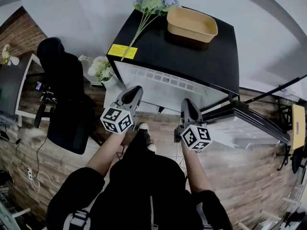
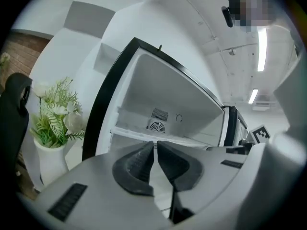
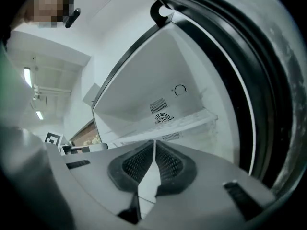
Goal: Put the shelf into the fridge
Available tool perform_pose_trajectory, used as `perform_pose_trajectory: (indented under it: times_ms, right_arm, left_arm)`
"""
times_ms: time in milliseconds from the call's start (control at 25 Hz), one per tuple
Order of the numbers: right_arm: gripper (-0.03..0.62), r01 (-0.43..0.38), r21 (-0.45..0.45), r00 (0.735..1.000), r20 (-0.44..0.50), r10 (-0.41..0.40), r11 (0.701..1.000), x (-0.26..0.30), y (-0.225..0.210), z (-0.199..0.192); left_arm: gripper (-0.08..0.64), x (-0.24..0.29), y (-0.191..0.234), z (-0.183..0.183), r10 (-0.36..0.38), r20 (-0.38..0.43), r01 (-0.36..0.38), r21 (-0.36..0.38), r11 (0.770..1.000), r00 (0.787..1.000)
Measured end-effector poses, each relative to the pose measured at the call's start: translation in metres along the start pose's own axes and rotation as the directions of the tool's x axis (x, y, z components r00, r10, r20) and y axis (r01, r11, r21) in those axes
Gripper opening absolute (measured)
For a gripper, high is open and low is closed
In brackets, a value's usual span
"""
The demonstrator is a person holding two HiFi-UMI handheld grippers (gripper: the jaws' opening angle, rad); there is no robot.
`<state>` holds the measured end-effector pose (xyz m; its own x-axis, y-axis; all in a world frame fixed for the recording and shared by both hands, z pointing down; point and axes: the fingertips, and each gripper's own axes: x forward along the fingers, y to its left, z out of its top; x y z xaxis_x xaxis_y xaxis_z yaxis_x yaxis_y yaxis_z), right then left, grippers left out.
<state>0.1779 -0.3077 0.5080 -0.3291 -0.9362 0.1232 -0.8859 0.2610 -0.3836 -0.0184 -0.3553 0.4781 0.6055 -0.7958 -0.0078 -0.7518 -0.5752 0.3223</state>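
Observation:
A small black fridge (image 1: 192, 56) stands with its door (image 1: 249, 121) swung out to the right, showing a white inside. A white shelf (image 2: 163, 139) lies across the cavity below the round vent, also seen in the right gripper view as the shelf (image 3: 168, 128). My left gripper (image 1: 134, 94) is held level in front of the opening's left half. Its jaws (image 2: 155, 143) are together with nothing between them. My right gripper (image 1: 187, 105) hangs before the right half near the door seal (image 3: 249, 80). Its tips (image 3: 154, 143) meet, holding nothing.
A tan tray (image 1: 192, 24) and artificial flowers (image 1: 153, 4) lie on the fridge top. A vase of white flowers (image 1: 101, 70) stands left of the fridge, with a black office chair (image 1: 64, 95) further left. A dark stand (image 1: 283, 87) is at the right.

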Motion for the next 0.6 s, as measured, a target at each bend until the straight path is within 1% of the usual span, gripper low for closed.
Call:
perform_pose_trajectory:
  times_ms: [200, 360, 440, 600]
  right_arm:
    - [0.008, 0.001, -0.117, 1.0, -0.023, -0.004, 0.993, -0.018, 0.002, -0.004]
    - [0.008, -0.011, -0.186, 0.999, -0.045, 0.003, 0.982, -0.035, 0.005, -0.015]
    - [0.007, -0.008, -0.206, 0.999, -0.052, -0.003, 0.979, -0.042, 0.004, -0.02]
    - [0.006, 0.011, -0.225, 0.998, -0.052, -0.024, 0.974, -0.047, 0.003, -0.026]
  left_arm:
    - [0.04, -0.015, -0.007, -0.008, -0.01, -0.04, 0.014, 0.092, 0.996, 0.999]
    - [0.04, -0.029, -0.015, -0.018, -0.019, -0.067, 0.029, 0.152, 0.988, 0.998]
    - [0.04, -0.034, -0.017, -0.021, -0.017, -0.068, 0.028, 0.163, 0.986, 0.998]
    - [0.04, -0.041, -0.017, -0.026, -0.005, -0.064, 0.016, 0.162, 0.987, 0.998]
